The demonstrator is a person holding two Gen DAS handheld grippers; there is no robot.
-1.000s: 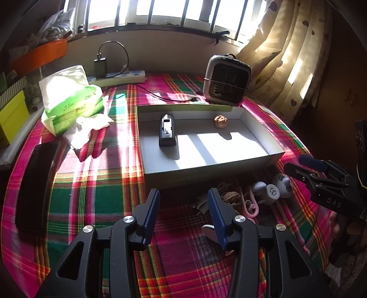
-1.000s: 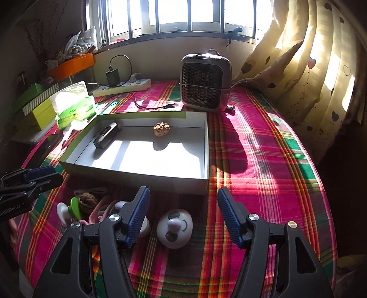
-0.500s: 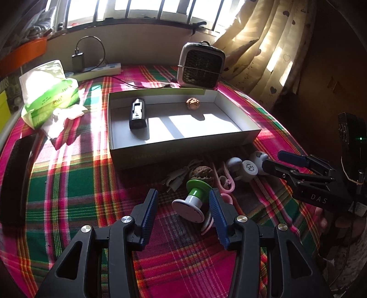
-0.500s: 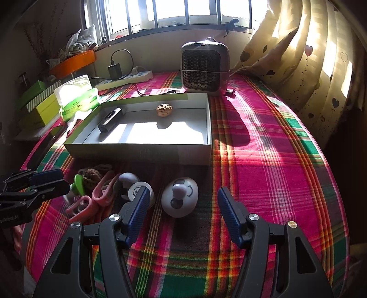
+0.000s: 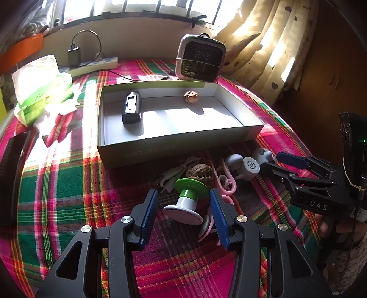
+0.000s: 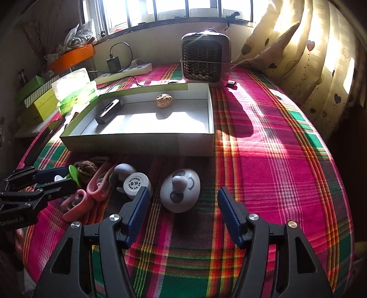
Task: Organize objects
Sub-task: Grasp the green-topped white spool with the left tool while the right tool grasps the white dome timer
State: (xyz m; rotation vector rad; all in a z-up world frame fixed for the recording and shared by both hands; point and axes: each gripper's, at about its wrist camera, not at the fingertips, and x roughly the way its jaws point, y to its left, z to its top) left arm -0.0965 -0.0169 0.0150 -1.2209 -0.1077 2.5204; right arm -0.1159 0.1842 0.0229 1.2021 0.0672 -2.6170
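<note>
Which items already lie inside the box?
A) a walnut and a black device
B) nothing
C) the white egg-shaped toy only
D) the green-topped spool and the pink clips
A: the walnut and black device lie in the box; everything else sits on the cloth in front.

Strong sun through far window (image 6: 174, 11), glare on curtain (image 6: 321, 57) at right. Bright patches inside box (image 5: 183, 142); near tablecloth (image 6: 252, 252) dim. Fisheye bends edges, corners black. Focus sharp.
</note>
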